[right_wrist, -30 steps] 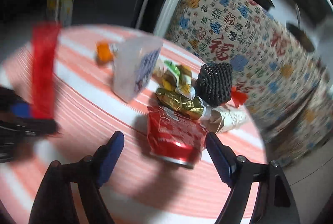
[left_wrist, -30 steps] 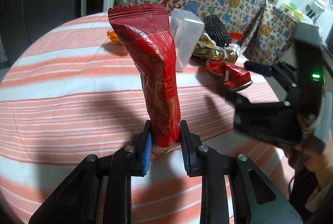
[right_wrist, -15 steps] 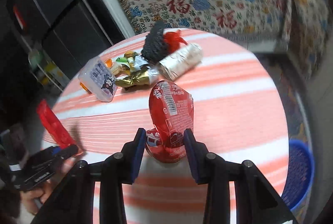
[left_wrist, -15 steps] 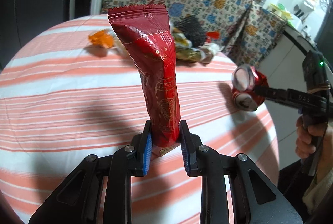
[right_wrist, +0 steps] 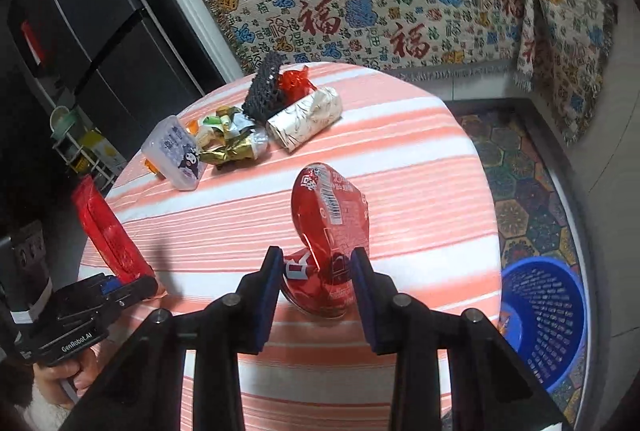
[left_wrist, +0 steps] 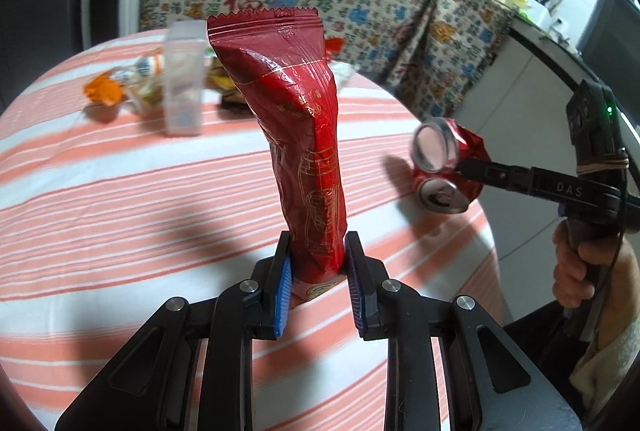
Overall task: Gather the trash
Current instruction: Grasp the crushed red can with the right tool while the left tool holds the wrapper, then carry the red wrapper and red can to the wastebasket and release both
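Two grippers, each holding one piece of trash above the round table (right_wrist: 440, 159). The left gripper (left_wrist: 318, 271) pinches a long, glossy red wrapper (left_wrist: 296, 135) upright by its end. The right gripper (right_wrist: 318, 273) clamps a crushed red can (right_wrist: 330, 231). More litter sits at the striped cloth's far edge: one clear plastic box (right_wrist: 176, 151), crumpled foil wrappers (right_wrist: 228, 141), a paper roll (right_wrist: 306, 125). One blue mesh bin (right_wrist: 548, 315) stands on the floor beside the table.
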